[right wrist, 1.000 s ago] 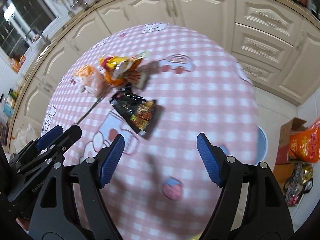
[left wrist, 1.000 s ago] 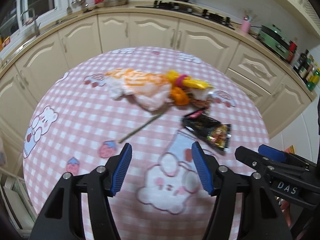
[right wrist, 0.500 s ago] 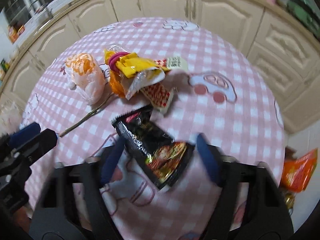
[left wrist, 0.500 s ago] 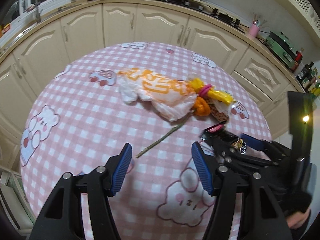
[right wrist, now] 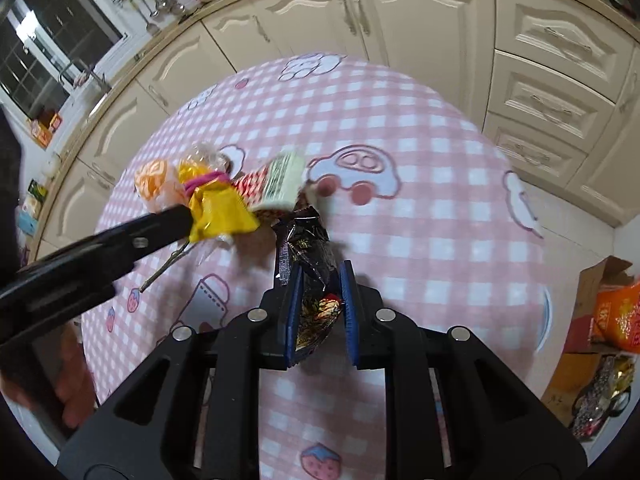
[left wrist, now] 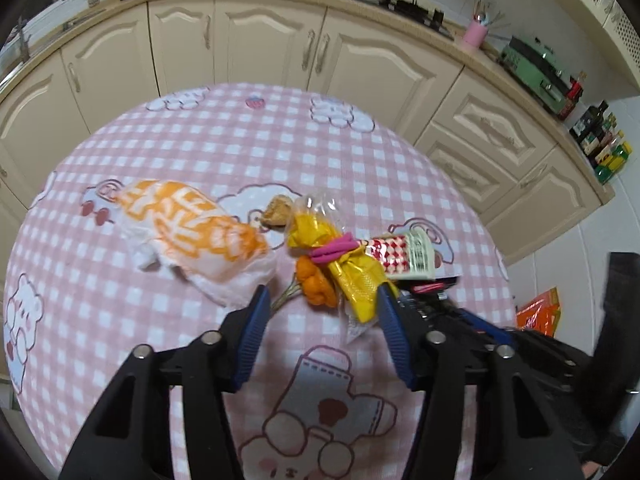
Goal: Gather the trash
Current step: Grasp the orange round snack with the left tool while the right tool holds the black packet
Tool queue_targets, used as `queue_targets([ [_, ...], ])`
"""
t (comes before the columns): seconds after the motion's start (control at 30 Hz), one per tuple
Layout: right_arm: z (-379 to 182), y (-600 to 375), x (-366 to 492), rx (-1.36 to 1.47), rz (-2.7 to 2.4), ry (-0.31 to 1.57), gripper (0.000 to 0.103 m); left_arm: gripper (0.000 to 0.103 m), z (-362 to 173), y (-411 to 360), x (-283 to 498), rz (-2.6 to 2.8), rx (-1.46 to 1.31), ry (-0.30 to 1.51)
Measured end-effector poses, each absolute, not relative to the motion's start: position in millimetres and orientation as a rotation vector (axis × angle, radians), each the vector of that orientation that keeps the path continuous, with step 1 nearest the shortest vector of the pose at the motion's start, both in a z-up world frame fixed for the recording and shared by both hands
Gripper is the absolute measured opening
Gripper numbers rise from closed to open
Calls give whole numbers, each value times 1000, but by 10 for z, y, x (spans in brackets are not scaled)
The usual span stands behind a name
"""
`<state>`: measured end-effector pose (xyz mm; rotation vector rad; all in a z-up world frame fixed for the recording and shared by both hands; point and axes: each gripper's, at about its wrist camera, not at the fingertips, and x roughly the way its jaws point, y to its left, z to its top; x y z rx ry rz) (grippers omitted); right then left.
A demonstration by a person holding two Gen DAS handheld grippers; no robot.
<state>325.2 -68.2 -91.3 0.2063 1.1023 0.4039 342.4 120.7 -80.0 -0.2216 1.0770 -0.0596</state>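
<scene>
Right tool (right wrist: 318, 308): jaws closing, blue pads pressing on the black snack wrapper (right wrist: 308, 276); wrapper partly on the pink checked tabletop (right wrist: 420, 216)
Left tool (left wrist: 320, 334): jaws closing, not yet gripping; the yellow wrapper (left wrist: 352, 280) and orange piece (left wrist: 316, 284) lie at its tips
Orange-and-white bag (left wrist: 192, 232): on the tabletop, left of the yellow wrapper

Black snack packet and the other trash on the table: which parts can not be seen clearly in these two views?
- Black snack packet: right wrist view, its sides covered by the closing right gripper; print blurred.
- Same packet, left wrist view: almost hidden behind the left gripper.
- Thin stem: upper end under the yellow wrapper.
- Box label: text too small.
</scene>
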Motion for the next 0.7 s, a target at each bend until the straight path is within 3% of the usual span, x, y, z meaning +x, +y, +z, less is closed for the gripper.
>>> queue_targets([
  [0.2, -797, -897, 3237, 247, 397, 1065, 19, 48, -929, 1193, 3526, -59, -224, 1081],
  [0.4, -795, -965, 3235, 257, 387, 1063, 19, 30, -948, 1295, 3560, -46, -263, 1066],
  [0.7, -818, -937, 3212, 249, 387, 1076, 19, 30, -998, 1455, 3594, -32, -324, 1079],
])
